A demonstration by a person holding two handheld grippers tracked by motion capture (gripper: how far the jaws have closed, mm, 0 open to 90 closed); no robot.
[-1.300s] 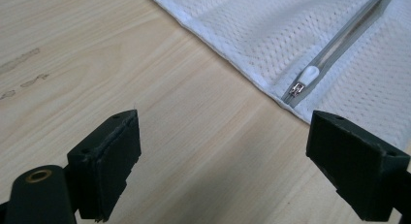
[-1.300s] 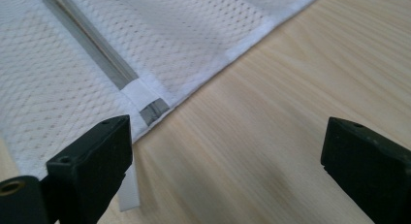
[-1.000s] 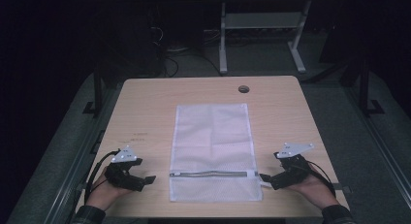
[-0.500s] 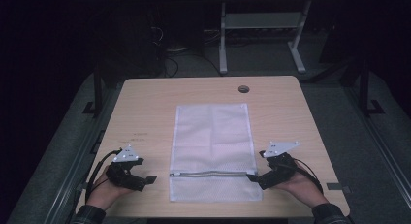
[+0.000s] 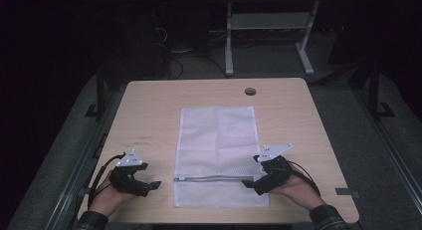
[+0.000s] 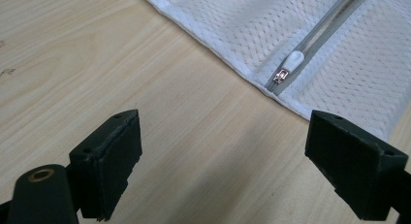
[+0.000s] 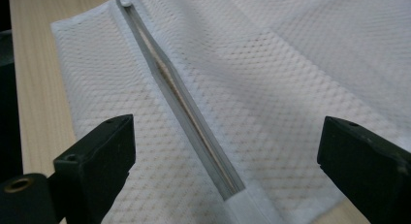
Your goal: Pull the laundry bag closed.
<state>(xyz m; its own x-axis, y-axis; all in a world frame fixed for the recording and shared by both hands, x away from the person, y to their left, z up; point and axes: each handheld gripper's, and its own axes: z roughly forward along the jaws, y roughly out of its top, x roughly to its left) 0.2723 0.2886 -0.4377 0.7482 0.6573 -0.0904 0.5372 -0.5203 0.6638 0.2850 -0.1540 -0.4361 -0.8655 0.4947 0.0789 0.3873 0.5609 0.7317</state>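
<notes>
One white mesh bag lies flat on the wooden table in the high view, zipper across its near end. The left gripper sits just left of it, and the right gripper is at its right edge.

Left gripper view: jaws wide, nothing between them, zipper pull ahead.

Right gripper view: jaws wide over the zipper; the bag looks flat, contents indiscernible.
</notes>
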